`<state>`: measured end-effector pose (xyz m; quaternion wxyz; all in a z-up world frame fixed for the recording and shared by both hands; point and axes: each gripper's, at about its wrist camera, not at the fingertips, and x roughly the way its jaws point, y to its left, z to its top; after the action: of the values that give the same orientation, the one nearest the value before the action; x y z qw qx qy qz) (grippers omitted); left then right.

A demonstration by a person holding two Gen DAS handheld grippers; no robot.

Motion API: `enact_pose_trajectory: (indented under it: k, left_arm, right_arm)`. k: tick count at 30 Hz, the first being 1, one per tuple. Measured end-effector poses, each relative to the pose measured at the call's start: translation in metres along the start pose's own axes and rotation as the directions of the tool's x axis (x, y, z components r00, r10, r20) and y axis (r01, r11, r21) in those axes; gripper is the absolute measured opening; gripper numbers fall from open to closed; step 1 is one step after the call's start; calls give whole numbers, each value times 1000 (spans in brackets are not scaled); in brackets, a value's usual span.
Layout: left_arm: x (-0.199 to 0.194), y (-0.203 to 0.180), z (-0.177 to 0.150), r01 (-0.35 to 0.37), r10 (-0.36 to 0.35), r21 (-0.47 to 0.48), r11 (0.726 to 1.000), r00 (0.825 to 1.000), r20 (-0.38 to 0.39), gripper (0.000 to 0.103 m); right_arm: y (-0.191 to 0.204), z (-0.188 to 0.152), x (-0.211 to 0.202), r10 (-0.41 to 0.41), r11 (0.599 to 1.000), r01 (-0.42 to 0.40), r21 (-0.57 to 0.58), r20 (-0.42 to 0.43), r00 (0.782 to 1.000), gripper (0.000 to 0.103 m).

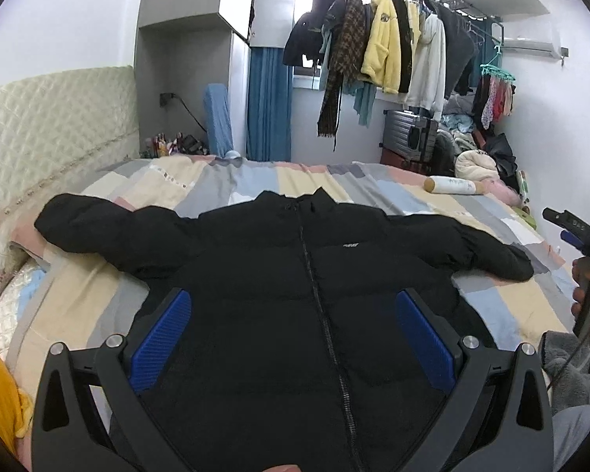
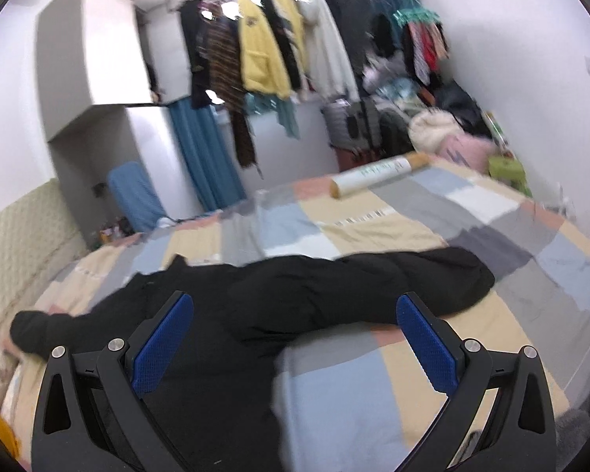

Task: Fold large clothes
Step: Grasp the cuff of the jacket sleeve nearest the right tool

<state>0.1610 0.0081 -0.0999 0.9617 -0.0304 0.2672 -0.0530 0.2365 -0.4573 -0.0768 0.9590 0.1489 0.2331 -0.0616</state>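
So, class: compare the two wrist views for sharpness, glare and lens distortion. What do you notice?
Left wrist view: sharp; the black puffer jacket shows its zipper clearly, straight walls bow from the fisheye, and the window behind the hanging clothes is blown out. Right wrist view: motion-blurred throughout, the jacket's sleeve and patchwork bedspread smeared; only the open jaws stay crisp.

The puffer jacket (image 1: 279, 275) was matt black quilted cloth. Ribbed blue pads (image 1: 421, 338) lined matt black plastic fingers. The patchwork bedspread (image 2: 373, 232) looked soft cotton.
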Motion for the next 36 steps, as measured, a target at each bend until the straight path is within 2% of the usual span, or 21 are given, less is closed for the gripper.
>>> enact_pose_trajectory:
  k: [5, 8, 12, 15, 18, 22, 24, 26, 29, 31, 32, 34, 36]
  left_arm:
    - [22, 13, -6, -14, 14, -39, 999, 1000, -19, 103]
    - [34, 16, -13, -29, 28, -32, 999, 999, -30, 103]
    - [56, 22, -22, -22, 15, -74, 997, 996, -90, 103]
    - [69, 20, -25, -3, -8, -86, 996, 992, -129, 103]
    - [81, 14, -28, -10, -2, -78, 997, 988, -154, 103]
    - [95, 13, -34, -19, 0, -97, 995, 981, -195, 103]
    - [101, 14, -36, -25, 1, -113, 993, 978, -210, 103]
    - [107, 17, -37, -39, 13, -117, 992, 976, -215, 103]
    - [114, 20, -39, -58, 30, -125, 991, 976, -217, 103]
    - [119, 21, -40, -68, 39, -131, 989, 977, -211, 103]
    - [120, 21, -40, -73, 44, -130, 989, 977, -210, 103]
    - [124, 21, -41, -86, 59, -120, 989, 975, -212, 103]
    - [129, 22, -43, -94, 68, -111, 989, 973, -219, 103]
  right_arm:
    - [-60, -6, 52, 16, 991, -11, 134, -39, 999, 103]
    - [-98, -13, 79, 26, 970, -9, 241, -68, 997, 103]
    - [-158, -28, 111, 4, 915, 48, 400, -128, 992, 97]
    - [-193, -38, 125, 7, 865, 65, 497, -143, 990, 92]
    - [-218, -47, 140, -3, 821, 77, 565, -131, 991, 92]
    - [-249, -65, 156, -80, 711, 138, 689, -116, 990, 88]
    - [-258, -70, 162, -116, 695, 156, 702, -105, 988, 84]
    - [-262, -69, 168, -129, 696, 138, 705, -66, 989, 83]
    - [-265, -59, 180, -97, 716, 70, 694, 0, 995, 79]
    - [-269, -49, 189, -63, 726, 20, 687, 38, 997, 65]
    - [-271, -44, 194, -44, 737, -9, 676, 61, 997, 65]
    - [-266, -27, 200, -50, 798, -12, 602, 85, 995, 64]
    - [-262, -14, 208, -69, 829, 4, 559, 96, 993, 64]
